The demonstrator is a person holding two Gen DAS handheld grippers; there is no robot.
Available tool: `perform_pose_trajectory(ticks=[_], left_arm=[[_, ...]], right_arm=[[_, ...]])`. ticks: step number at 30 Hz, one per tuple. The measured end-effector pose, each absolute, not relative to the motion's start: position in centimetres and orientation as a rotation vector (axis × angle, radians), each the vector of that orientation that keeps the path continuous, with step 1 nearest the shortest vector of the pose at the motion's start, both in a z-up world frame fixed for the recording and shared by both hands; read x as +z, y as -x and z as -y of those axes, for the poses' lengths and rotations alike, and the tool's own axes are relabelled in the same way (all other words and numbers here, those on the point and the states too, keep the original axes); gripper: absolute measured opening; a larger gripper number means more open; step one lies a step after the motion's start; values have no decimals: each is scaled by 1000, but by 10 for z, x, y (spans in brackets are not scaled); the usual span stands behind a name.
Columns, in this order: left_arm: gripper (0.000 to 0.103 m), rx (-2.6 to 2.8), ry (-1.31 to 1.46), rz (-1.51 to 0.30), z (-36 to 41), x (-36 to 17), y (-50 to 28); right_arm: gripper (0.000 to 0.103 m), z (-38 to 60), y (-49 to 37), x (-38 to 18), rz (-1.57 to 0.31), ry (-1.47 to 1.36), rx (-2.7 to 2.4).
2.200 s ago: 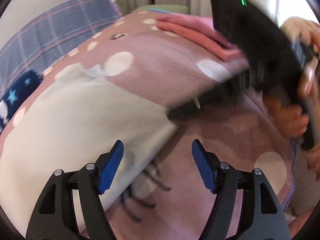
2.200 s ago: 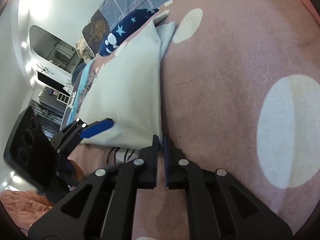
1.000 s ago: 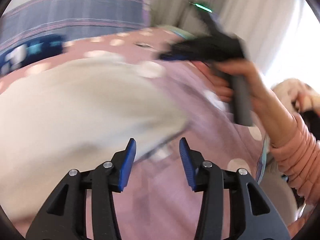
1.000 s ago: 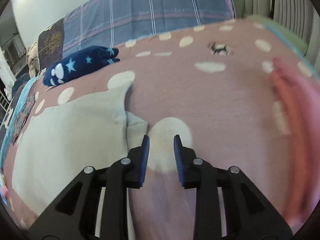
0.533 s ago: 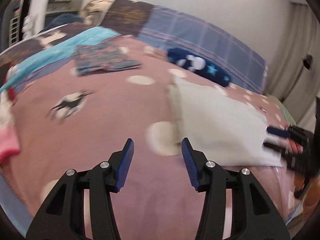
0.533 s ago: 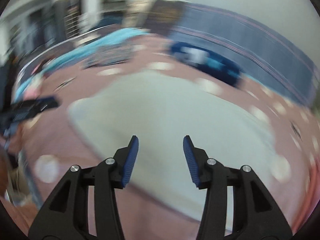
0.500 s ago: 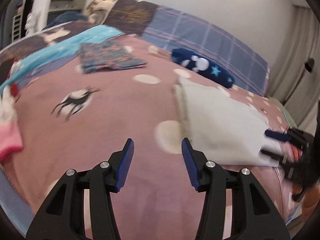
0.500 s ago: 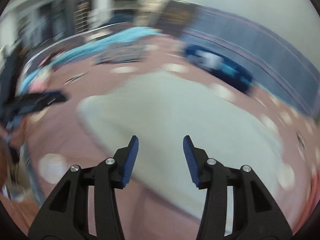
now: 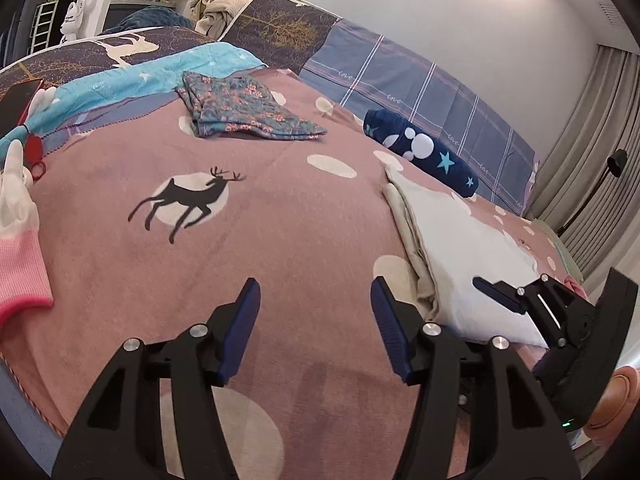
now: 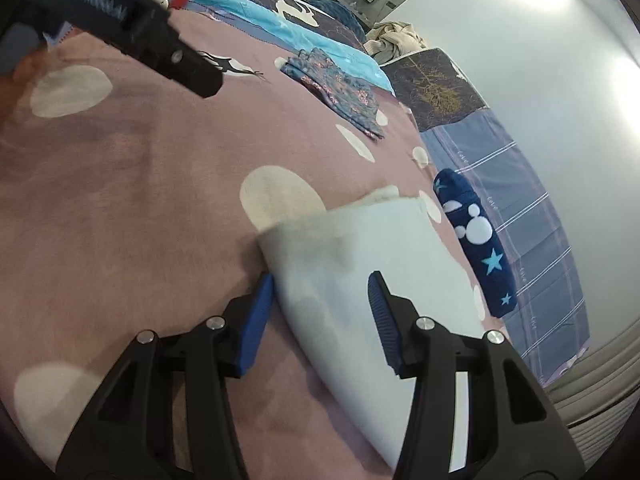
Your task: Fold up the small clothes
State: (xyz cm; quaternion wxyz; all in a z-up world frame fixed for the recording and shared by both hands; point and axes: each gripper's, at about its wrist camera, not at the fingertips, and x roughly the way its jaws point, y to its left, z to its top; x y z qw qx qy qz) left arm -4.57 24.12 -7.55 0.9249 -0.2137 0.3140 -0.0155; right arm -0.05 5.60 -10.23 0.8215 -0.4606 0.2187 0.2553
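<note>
A pale cream garment [image 9: 464, 256] lies folded flat on the pink spotted blanket [image 9: 280, 216]; it also shows in the right wrist view [image 10: 360, 264]. My left gripper [image 9: 316, 328] is open and empty, over bare blanket just left of the garment's near corner. My right gripper [image 10: 320, 312] is open, its jaws standing either side of the garment's near folded edge, touching nothing clearly. The right gripper also shows in the left wrist view [image 9: 520, 300] at the garment's right end. The left gripper's fingers [image 10: 176, 60] show in the right wrist view, upper left.
A folded floral cloth [image 9: 244, 112] lies at the back left. A navy star-print roll [image 9: 420, 156] rests by the grey checked pillow [image 9: 420, 84]. A pink and white garment [image 9: 16, 248] lies at the left edge. Curtains [image 9: 592, 184] hang on the right.
Both grippers let go of the garment and opened wide. Both views swung round to look along the bed. The garment now lies folded and still.
</note>
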Motion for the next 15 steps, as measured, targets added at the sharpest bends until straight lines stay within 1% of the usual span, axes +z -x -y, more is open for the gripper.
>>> perform_pose_trajectory(ticks=[1,3,5,8,10,13,15], left_arm=[[58,-33,439,-644,-242,-76,45],[58,-39,443,-650,-245,-78,43],[58,-51,445,-660,-245,-79,39],[58,-114,436,-665,-242,-72,23],[58,-206,435,-691,-236,-62,0],[58,-323,404,-751,-224,-51,-49],[58,-398,417,-830,-215,-55,-86]], right_arm=[[49,-60,-1,-105,-438,993,527],[40,-67,-3,-111,-399,1012,500],[8,-72,-12,-116,-398,1021,485],[6,-68,-13,-108,-414,950,523],[6,-61,-11,-96,-413,877,556],[6,-55,-21,-91,-460,822,576],[6,-54,-24,-90,-485,786,581]])
